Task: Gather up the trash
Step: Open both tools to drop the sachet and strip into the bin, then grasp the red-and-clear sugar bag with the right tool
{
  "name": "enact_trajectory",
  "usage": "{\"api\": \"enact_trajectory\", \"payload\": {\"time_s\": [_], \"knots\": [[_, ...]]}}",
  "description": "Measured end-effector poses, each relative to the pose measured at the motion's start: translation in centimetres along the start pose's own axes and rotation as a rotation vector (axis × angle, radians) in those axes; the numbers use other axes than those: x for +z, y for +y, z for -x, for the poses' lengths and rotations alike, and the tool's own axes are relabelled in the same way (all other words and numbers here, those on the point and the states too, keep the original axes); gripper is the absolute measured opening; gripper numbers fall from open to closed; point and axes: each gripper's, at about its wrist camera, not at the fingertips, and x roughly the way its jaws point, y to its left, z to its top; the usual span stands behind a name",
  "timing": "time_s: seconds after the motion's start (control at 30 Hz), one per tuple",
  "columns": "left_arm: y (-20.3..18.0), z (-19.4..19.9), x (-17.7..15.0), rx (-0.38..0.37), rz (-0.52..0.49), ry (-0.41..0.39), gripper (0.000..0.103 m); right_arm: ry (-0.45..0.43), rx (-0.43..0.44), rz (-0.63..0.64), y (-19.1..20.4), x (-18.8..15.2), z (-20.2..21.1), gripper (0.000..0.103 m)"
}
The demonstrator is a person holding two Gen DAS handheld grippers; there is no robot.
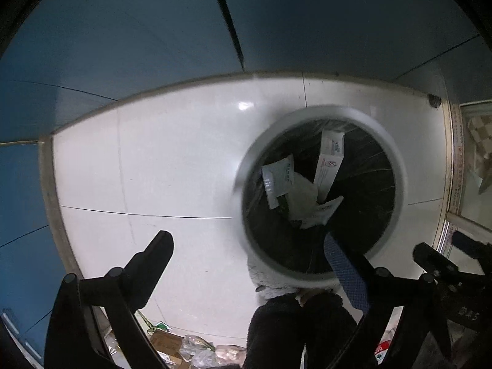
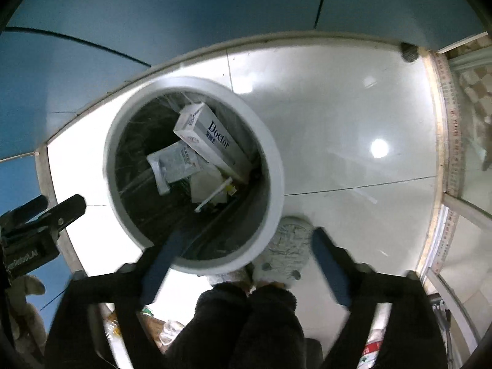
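Note:
A round grey trash bin [image 1: 396, 166] [image 2: 273, 153] with a dark liner stands on the white tiled floor. Inside lie a white "Doctor" box [image 2: 215, 141] [image 1: 330, 160], a silver pouch [image 2: 173, 166] [image 1: 278, 181], crumpled white paper [image 1: 303, 200] and a white toothbrush [image 2: 213, 196]. My left gripper [image 1: 246, 246] is open and empty above the bin's near left edge. My right gripper [image 2: 246, 246] is open and empty over the bin's near rim. The left gripper also shows at the left of the right wrist view [image 2: 55, 212].
The person's dark trouser legs [image 2: 246, 323] and grey fluffy slippers [image 2: 289, 246] stand just behind the bin. Loose packaging and bags [image 1: 184, 347] lie on the floor near the feet. Blue cabinet panels [image 1: 123, 30] run along the far side. A glass door frame [image 2: 446, 153] is at the right.

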Motion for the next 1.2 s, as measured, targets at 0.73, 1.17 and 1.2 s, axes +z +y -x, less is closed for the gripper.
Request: {"api": "enact_trajectory", "payload": {"time_s": [0.73, 1.17, 1.2], "knots": [[7.3, 35.3, -11.9, -0.069, 0.125, -0.195, 0.100, -0.243, -0.013, 0.121, 6.4, -14.8, 42.6, 0.103], [9.8, 49.5, -16.8, -0.089, 0.140, -0.398, 0.100, -0.367, 0.032, 0.159, 9.9, -22.2, 58.6, 0.103], [9.9, 50.3, -16.8, -0.091, 0.148, -0.415, 0.100, -0.369, 0.039, 0.156, 10.2, -22.2, 58.6, 0.103]]}}
